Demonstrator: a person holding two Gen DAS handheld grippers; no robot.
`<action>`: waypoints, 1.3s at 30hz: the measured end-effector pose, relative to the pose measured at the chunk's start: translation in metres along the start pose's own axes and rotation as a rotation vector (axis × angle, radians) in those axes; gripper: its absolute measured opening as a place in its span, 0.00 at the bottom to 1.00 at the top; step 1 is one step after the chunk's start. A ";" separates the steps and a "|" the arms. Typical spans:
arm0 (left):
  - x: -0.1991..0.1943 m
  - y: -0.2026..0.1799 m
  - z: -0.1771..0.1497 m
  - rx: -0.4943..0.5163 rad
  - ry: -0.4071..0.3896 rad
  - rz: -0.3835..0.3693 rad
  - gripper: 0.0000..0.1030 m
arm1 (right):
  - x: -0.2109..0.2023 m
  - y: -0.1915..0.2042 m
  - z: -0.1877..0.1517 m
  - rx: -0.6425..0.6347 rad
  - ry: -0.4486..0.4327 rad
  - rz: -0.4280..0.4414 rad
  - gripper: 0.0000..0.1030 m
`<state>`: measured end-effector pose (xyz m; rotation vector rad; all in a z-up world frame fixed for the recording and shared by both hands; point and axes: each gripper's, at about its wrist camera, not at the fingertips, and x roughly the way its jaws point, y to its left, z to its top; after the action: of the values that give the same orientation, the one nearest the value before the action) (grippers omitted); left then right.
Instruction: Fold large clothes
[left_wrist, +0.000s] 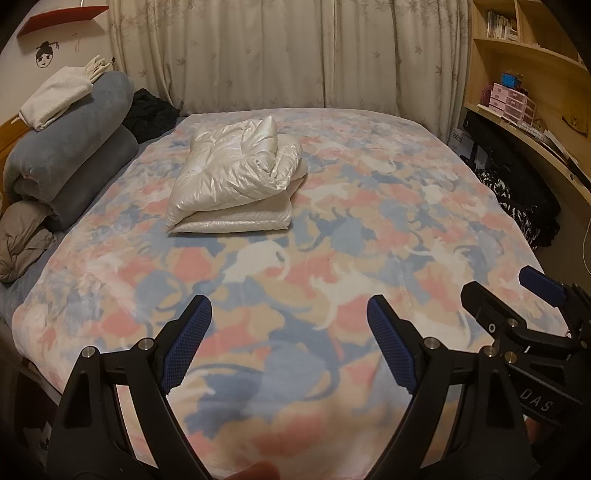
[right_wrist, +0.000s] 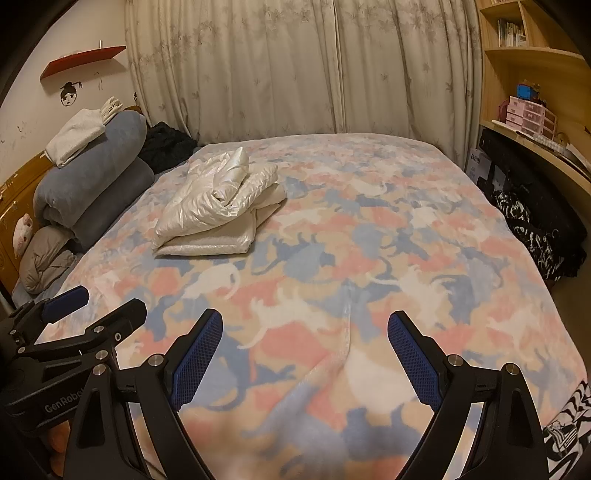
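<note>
Lying folded in a thick bundle, the white puffy jacket (left_wrist: 236, 177) sits in the upper left of the frame on the cat-print blanket (left_wrist: 332, 240), near the rolled grey bedding (left_wrist: 74, 147) at the left edge. Its long axis runs from lower left to upper right. Both claws hang over the near edge of the bed, well apart from the jacket, which lies ahead and to the left of each. The left gripper (left_wrist: 290, 343) has its jaws wide and empty; the right gripper (right_wrist: 304, 354) likewise grips nothing. The left one looks nearer, so any further reach would likely start there.
</note>
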<state>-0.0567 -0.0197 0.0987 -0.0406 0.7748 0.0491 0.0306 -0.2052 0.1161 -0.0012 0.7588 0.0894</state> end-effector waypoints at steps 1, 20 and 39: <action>0.000 0.001 0.000 0.000 -0.001 0.001 0.83 | 0.002 0.000 0.001 0.002 0.000 0.000 0.89; 0.002 0.002 0.001 -0.004 0.006 0.009 0.83 | -0.001 -0.004 -0.002 0.005 0.008 0.005 0.89; 0.013 0.006 -0.008 -0.013 0.033 0.015 0.83 | -0.001 -0.002 -0.007 0.006 0.016 0.003 0.89</action>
<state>-0.0537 -0.0138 0.0840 -0.0485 0.8080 0.0675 0.0258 -0.2079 0.1116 0.0048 0.7747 0.0904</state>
